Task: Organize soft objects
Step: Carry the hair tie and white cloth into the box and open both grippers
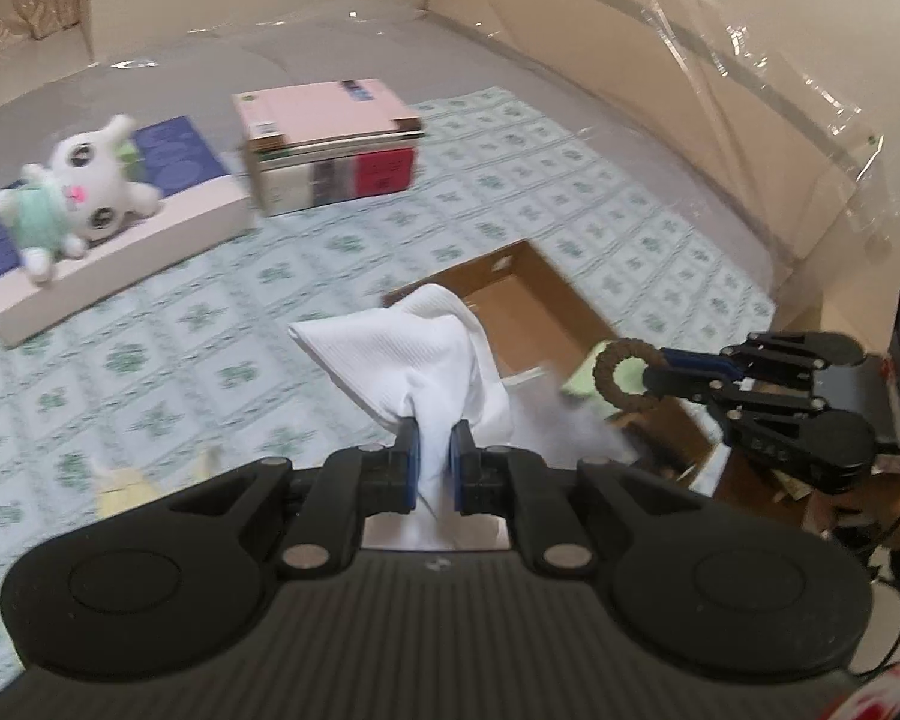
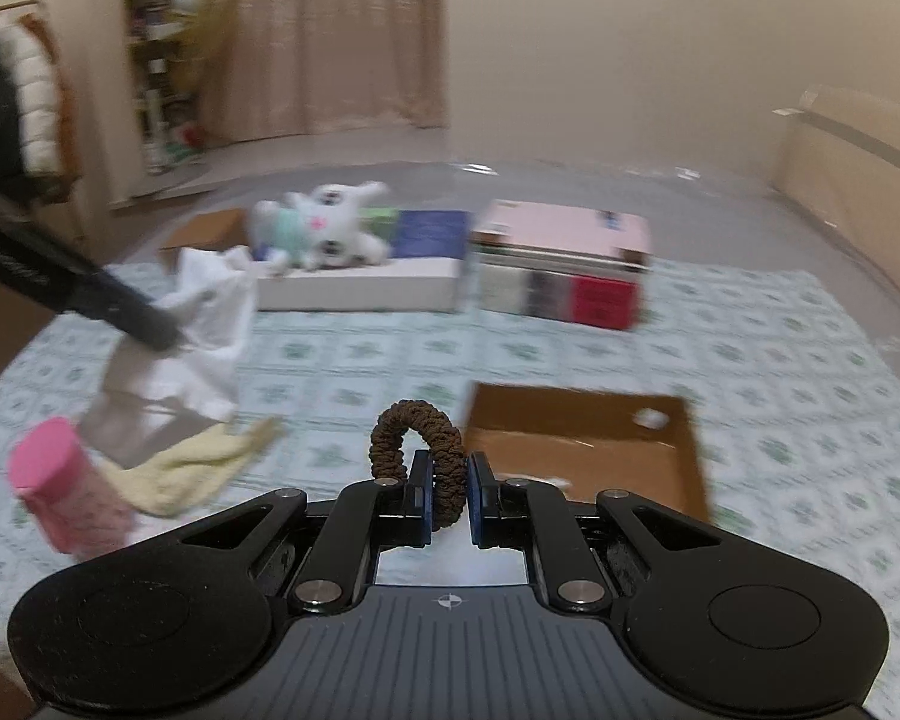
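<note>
One white cloth (image 1: 417, 354), one brown scrunchie (image 2: 419, 450), each clamped in jaws.

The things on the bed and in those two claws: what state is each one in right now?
Left gripper: jaws shut on the white cloth, lifted.
Right gripper: jaws shut on the brown hair tie.
Cardboard box: open.
Plush toy: lying on a flat box.
Yellow cloth: crumpled on the mat.

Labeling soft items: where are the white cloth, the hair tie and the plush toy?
white cloth (image 1: 414, 354): left wrist view, middle of fabric.
hair tie (image 2: 444, 450): right wrist view, right side of loop.
plush toy (image 1: 90, 180): left wrist view, face.
</note>
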Available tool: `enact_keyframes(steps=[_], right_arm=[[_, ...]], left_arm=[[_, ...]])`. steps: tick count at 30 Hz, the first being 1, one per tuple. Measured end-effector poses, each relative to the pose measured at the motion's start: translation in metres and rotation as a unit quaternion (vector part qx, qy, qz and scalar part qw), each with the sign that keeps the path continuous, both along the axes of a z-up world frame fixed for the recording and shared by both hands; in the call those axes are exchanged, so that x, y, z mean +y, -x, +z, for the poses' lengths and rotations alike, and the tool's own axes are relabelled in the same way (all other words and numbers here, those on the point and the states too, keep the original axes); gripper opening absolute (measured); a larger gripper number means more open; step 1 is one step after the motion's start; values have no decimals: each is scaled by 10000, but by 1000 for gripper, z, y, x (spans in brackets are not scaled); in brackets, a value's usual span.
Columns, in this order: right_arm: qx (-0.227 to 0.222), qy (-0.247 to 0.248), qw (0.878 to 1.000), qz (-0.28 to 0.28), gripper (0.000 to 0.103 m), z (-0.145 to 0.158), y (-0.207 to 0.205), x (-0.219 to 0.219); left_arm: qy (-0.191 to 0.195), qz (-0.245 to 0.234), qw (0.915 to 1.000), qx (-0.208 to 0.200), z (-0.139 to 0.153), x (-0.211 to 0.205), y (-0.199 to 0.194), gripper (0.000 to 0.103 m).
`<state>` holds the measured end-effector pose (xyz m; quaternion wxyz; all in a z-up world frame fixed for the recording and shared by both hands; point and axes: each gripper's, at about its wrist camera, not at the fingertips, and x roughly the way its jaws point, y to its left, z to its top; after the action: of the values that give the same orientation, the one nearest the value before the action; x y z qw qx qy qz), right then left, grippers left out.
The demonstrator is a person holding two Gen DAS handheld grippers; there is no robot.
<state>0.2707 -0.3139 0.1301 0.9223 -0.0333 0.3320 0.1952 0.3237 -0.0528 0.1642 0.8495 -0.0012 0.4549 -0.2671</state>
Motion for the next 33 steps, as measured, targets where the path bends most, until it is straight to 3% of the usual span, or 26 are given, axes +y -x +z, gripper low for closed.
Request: enact_keyframes(steps=[10, 19, 26, 33], right_arm=[[138, -26, 9976, -672, 11, -18, -13, -81], [237, -70, 9966, -787, 11, -42, -46, -107], [406, -89, 9960, -793, 11, -64, -66, -114], [420, -197, 9963, -725, 11, -76, -81, -108]], left_arm=[[444, 102, 9988, 193, -32, -99, -37, 9], [720, 403, 9954, 491, -82, -145, -80, 10], [303, 585, 9964, 530, -114, -142, -94, 26], [245, 859, 9960, 101, -105, -101, -73, 37]])
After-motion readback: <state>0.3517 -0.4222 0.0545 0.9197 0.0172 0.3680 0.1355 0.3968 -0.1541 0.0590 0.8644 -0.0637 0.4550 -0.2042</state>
